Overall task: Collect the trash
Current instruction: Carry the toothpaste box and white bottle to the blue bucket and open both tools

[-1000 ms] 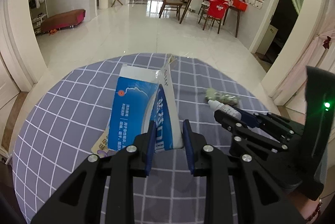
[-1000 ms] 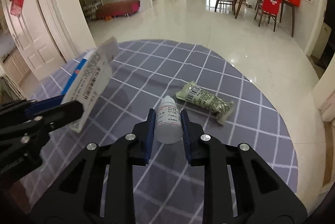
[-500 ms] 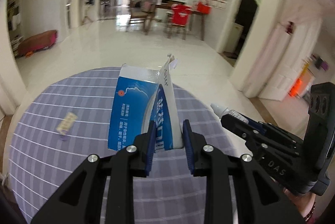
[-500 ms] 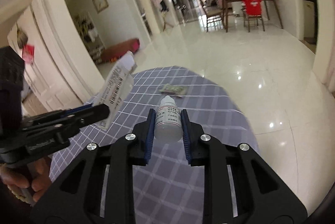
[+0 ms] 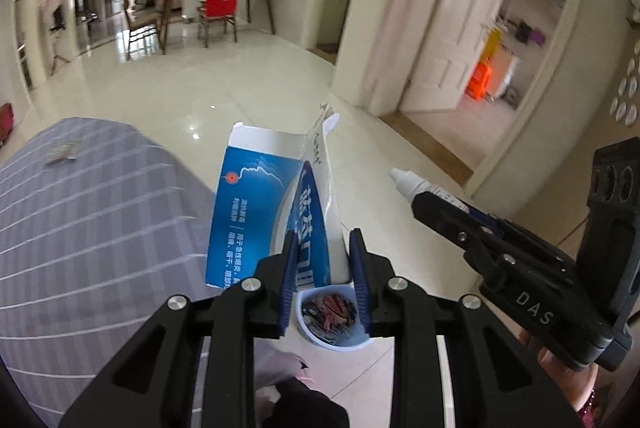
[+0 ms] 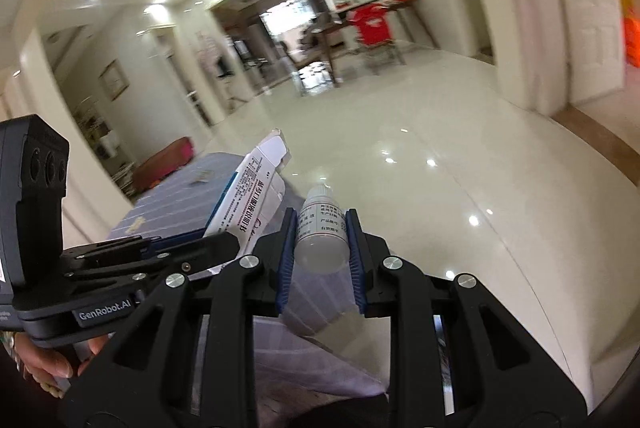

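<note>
**Both grippers loaded beside the table**

The checked tablecloth (image 5: 88,228) lies at left. The left gripper (image 5: 322,268) is clamped on a flattened blue-and-white carton (image 5: 256,212), held above a small bin (image 5: 334,316) of scraps on the floor. To its right, the right gripper (image 6: 322,252) pinches a small white dropper bottle (image 6: 322,228), nozzle forward.

White letters "DAS" stand on the black body of the right gripper (image 5: 532,302), at the right of the left wrist view. "GenRobot.AI" stands on the black left gripper (image 6: 105,305), near left in the right wrist view. The flattened blue-and-white cardboard box (image 5: 256,212) and small white plastic dropper bottle (image 6: 321,228) carry Chinese print too small to make out.
</note>
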A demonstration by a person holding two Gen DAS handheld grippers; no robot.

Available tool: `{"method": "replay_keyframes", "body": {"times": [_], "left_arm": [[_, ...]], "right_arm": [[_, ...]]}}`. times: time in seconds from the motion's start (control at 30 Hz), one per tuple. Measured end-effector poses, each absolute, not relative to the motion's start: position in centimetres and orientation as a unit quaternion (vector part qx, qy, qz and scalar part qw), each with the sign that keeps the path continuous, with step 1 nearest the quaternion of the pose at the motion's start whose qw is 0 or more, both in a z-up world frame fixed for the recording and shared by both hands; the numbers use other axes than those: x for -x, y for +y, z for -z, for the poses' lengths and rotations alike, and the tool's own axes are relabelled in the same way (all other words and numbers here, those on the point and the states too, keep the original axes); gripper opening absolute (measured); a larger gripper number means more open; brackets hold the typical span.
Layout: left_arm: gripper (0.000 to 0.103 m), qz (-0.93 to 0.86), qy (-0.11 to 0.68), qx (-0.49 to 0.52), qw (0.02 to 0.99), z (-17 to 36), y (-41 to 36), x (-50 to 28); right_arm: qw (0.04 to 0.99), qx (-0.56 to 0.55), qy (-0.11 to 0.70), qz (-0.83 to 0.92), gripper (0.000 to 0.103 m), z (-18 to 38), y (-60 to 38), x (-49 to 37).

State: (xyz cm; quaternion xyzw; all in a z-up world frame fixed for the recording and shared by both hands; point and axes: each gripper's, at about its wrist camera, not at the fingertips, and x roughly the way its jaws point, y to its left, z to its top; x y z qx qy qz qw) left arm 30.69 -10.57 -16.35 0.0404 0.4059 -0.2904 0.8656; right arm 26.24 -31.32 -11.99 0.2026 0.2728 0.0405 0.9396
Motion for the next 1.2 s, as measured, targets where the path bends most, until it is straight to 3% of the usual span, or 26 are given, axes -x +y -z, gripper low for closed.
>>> {"method": "replay_keyframes", "body": {"times": [0.37, 0.43, 0.77, 1.2], "left_arm": [[0.025, 0.320, 0.461, -0.061, 0.826, 22.6, -17.8, -32.2], [0.025, 0.321, 0.470, -0.065, 0.820, 23.6, -18.6, -32.5], [0.025, 0.318, 0.490, -0.085, 0.807, 26.1, -21.4, -32.6], [0.025, 0.325, 0.490, -0.105, 0.802, 26.5, -23.6, -32.5]], "right_arm": [[0.922, -0.266, 0.281, 0.012, 0.027, 17.4, -38.4, -24.7], [0.916, -0.280, 0.286, 0.032, 0.061, 18.4, -39.3, -25.0], [0.903, -0.305, 0.298, 0.054, 0.063, 21.0, -41.4, -23.7], [0.915, -0.290, 0.261, 0.099, 0.067, 19.6, -41.8, -20.7]]}}
